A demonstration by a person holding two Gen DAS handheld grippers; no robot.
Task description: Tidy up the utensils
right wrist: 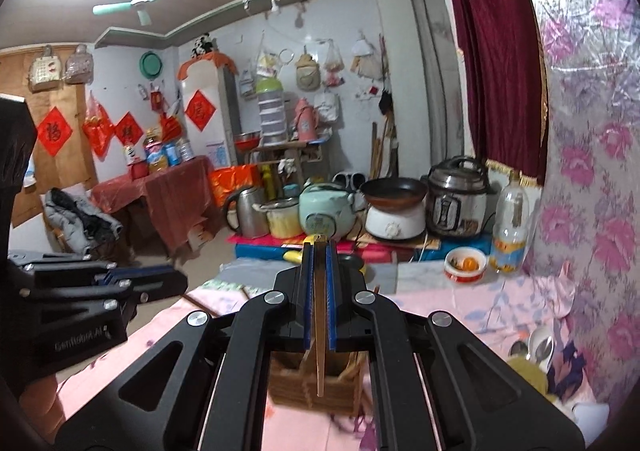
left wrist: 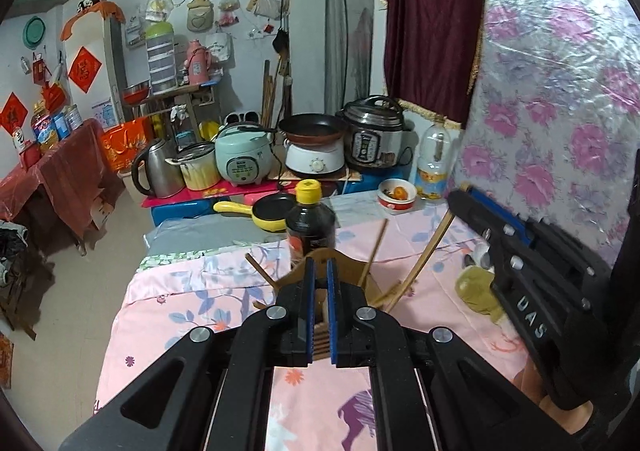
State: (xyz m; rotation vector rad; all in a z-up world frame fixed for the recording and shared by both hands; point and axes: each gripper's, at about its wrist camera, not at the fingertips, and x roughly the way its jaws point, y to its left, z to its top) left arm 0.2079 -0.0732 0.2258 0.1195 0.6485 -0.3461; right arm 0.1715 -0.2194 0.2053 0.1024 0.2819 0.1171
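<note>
Wooden and slatted, the utensil holder (right wrist: 316, 383) stands on the pink floral cloth (left wrist: 192, 303) that covers the table, and both tools are busy around it. The left gripper (left wrist: 319, 307) has its blue-lined jaws pinched on the holder's arched handle (left wrist: 320, 257), the pads pressed close with only the wood between them. Several chopsticks (left wrist: 374, 251) already lean out of the holder at loose angles toward the flowered wall covering (left wrist: 560, 91). The right gripper (right wrist: 319, 291) hangs directly above the holder, its jaws clamped on a single chopstick (right wrist: 319, 331) that points straight down, tip just over the holder's opening. Just behind the holder stands a dark sauce bottle (left wrist: 310, 219) with a yellow cap, and near it a small yellow pan (left wrist: 264, 213). Farther back, near the wall, sit a red-and-white bowl (left wrist: 398, 195) and a clear plastic bottle (left wrist: 434, 159). A couple of metal spoons (right wrist: 540, 347) lie on the cloth to the right, beside something yellow-green that I cannot make out.
</note>
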